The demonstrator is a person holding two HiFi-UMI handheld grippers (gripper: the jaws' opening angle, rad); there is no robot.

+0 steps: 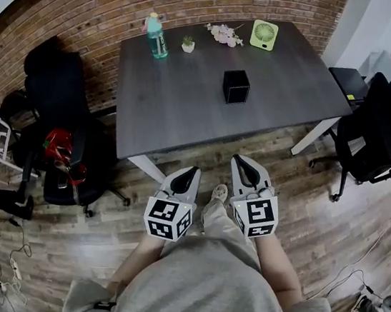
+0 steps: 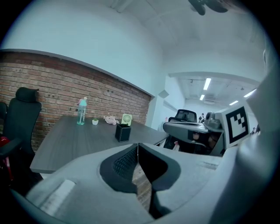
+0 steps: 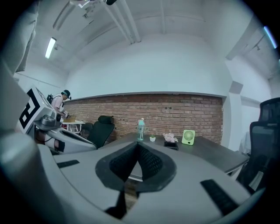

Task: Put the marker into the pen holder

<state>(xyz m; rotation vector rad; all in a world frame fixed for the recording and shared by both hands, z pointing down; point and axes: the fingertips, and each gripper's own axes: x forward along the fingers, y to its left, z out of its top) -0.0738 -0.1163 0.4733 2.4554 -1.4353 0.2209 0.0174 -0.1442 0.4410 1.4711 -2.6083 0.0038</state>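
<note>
Head view: you stand off the table (image 1: 165, 111), left gripper (image 1: 186, 179) & right gripper (image 1: 249, 174) low, jaws closed, empty, so prob. not started; pen holder (image 1: 235, 87) well apart, no marker seen.

Right gripper (image 3: 138, 146) jaws together, empty; table (image 3: 210, 151) beyond bears bottle (image 3: 140, 129), fan (image 3: 188, 137).

Brick wall (image 1: 94, 0), grey table (image 1: 174, 105), plank floor (image 1: 336, 236), black chairs (image 1: 382, 135).
</note>
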